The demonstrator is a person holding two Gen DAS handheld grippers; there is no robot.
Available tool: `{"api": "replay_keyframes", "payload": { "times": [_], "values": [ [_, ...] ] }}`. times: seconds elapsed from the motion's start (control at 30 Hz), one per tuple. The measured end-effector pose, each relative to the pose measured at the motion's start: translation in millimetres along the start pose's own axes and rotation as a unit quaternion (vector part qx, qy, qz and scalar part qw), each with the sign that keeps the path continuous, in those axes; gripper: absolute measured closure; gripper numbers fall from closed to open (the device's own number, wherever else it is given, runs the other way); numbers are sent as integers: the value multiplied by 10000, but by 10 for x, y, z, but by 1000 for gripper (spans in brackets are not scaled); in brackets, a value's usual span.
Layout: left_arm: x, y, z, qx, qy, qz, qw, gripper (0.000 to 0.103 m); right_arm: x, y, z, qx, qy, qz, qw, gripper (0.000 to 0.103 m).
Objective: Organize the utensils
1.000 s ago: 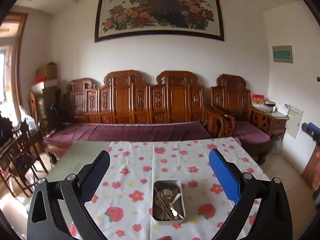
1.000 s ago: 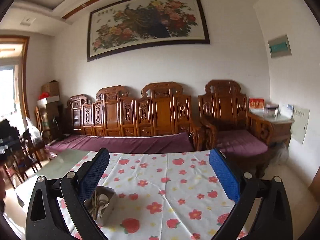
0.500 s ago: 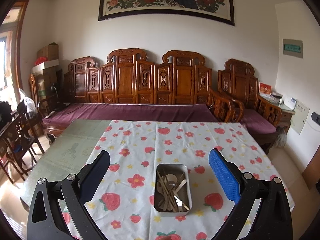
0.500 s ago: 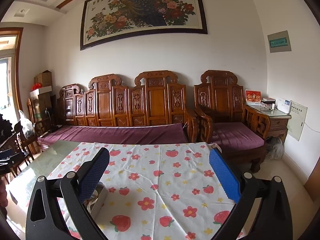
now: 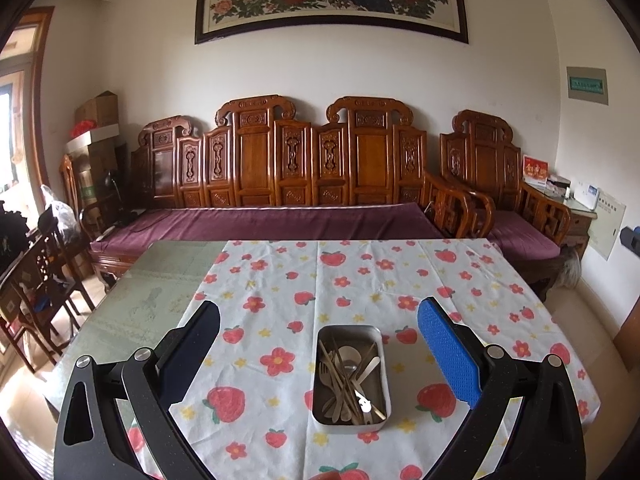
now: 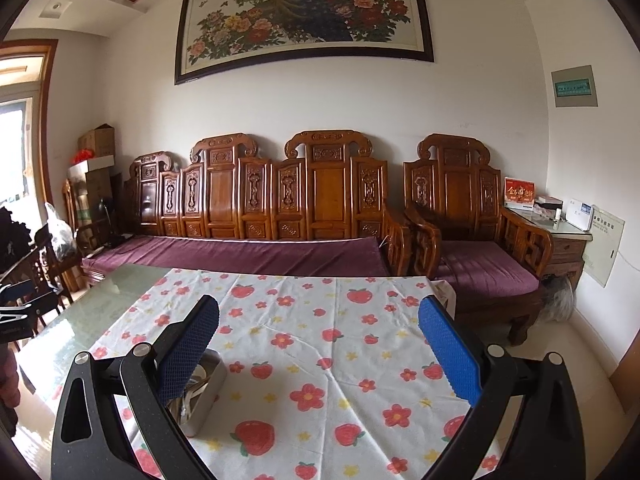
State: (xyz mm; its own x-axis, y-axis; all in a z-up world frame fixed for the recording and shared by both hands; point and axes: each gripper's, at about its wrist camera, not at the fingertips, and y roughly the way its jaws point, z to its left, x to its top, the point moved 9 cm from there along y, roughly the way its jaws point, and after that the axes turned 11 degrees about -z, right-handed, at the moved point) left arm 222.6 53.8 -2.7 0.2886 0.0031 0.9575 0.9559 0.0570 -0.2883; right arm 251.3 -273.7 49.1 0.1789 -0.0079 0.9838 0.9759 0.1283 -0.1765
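Observation:
A rectangular metal tin holding a jumble of utensils, spoons, forks and chopsticks, sits on the flowered tablecloth. My left gripper is open and empty, held above the table with the tin between and just below its fingers. In the right wrist view the tin is at the lower left, partly hidden behind the left finger. My right gripper is open and empty, above the cloth to the right of the tin.
The cloth covers the right part of a glass-topped table. A carved wooden sofa with purple cushions stands behind it, an armchair to the right, dining chairs at the left.
Both grippers have tilted down and come closer over the table. The tin has grown larger in the left wrist view. Both grippers stay open.

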Motion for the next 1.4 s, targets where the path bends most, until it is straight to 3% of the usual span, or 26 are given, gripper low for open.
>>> {"api": "replay_keyframes", "payload": {
  "times": [1.4],
  "values": [
    [199,-281,-379,-179,117,-287,9994,7,-132,-182,175,94,-3,31,10000,2]
  ]
}}
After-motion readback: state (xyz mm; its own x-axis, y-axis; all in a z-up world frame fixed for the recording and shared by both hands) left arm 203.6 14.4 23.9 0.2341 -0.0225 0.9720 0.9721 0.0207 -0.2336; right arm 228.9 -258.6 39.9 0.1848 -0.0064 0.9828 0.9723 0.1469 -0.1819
